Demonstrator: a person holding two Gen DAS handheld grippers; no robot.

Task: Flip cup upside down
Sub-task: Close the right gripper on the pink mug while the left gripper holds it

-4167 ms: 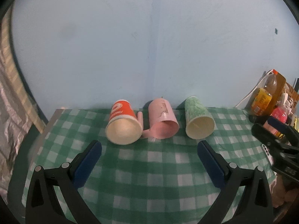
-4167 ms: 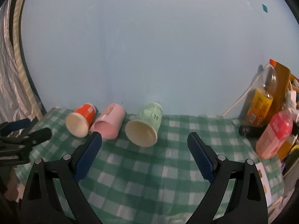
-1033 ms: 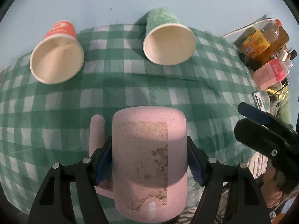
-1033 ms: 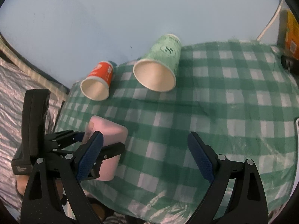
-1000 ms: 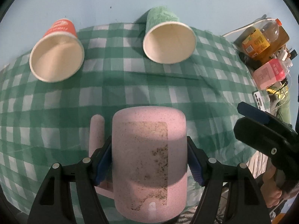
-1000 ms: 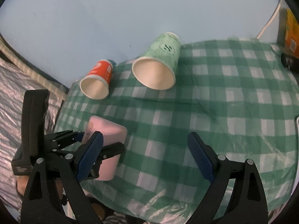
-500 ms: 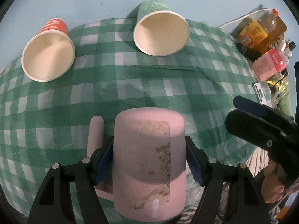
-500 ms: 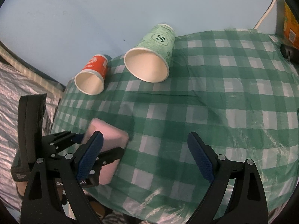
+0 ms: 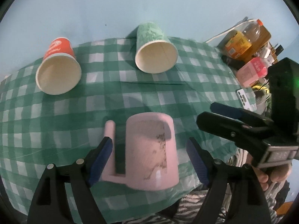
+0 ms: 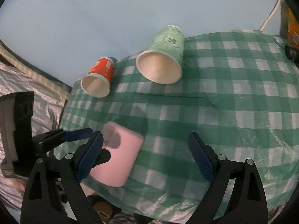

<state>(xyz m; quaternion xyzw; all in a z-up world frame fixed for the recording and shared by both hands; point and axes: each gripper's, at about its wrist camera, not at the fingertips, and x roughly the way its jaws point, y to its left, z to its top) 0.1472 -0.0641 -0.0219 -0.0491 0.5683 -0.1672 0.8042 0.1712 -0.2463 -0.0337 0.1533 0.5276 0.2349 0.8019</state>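
Observation:
A pink mug with a side handle stands upside down near the front edge of the green checked tablecloth. My left gripper is open around it, with a gap between each blue pad and the mug. In the right wrist view the mug sits at the lower left, with the left gripper beside it. My right gripper is open and empty above the cloth. A red paper cup and a green paper cup lie on their sides at the back.
Drink bottles and a pink carton crowd the right end of the table, with a phone by them. A blue wall stands behind the cups. The cloth's front edge hangs just below the mug.
My left gripper has opened and let go of the pink mug, which now stands base-up on the cloth. The right gripper has moved closer to the left one.

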